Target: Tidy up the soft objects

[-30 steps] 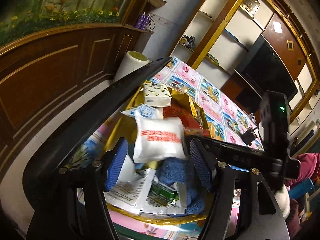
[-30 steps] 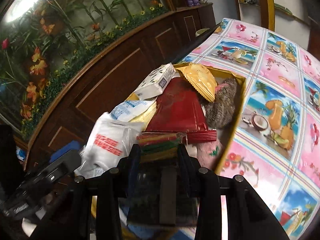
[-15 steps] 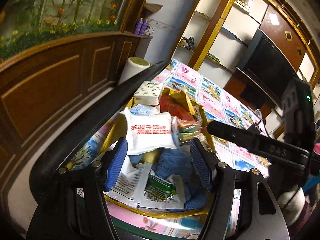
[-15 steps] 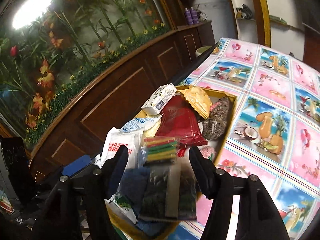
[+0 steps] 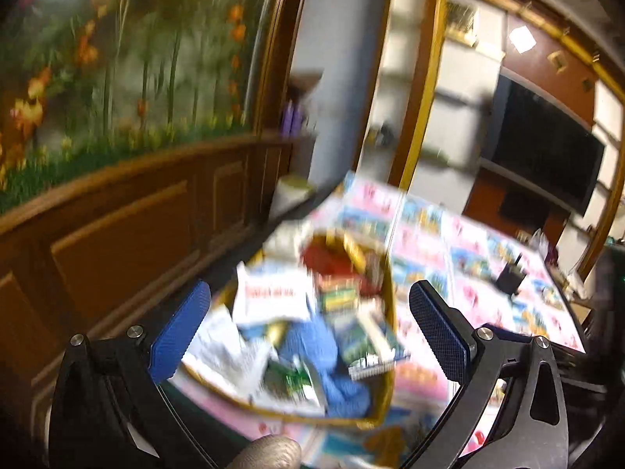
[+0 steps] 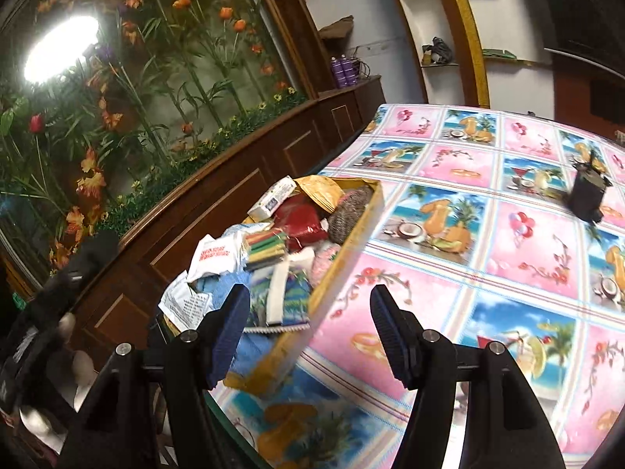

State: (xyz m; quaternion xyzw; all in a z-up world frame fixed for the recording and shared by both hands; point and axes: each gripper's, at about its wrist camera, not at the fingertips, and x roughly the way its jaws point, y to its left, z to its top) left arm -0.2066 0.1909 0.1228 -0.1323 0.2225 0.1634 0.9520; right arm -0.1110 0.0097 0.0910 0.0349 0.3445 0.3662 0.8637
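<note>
A gold box (image 6: 343, 250) at the table's left edge is full of soft packs: a white pouch with red print (image 6: 213, 252), a striped pack (image 6: 267, 246), a red pack (image 6: 299, 219), a blue cloth (image 6: 218, 285) and a dark printed bag (image 6: 281, 301). The box also shows, blurred, in the left wrist view (image 5: 384, 355). My right gripper (image 6: 310, 330) is open and empty, above the box's near corner. My left gripper (image 5: 308, 332) is open and empty, back from the box.
The table carries a pink and blue picture cloth (image 6: 468, 234). A small black object (image 6: 586, 195) stands on it at the right. A wooden panelled wall with plants (image 6: 218, 179) runs along the left. A dark screen (image 5: 543, 148) hangs at the far right.
Both grippers have pulled back and up from the box. The right gripper has let go of the dark bag, which now lies in the box. The left view is blurred from motion.
</note>
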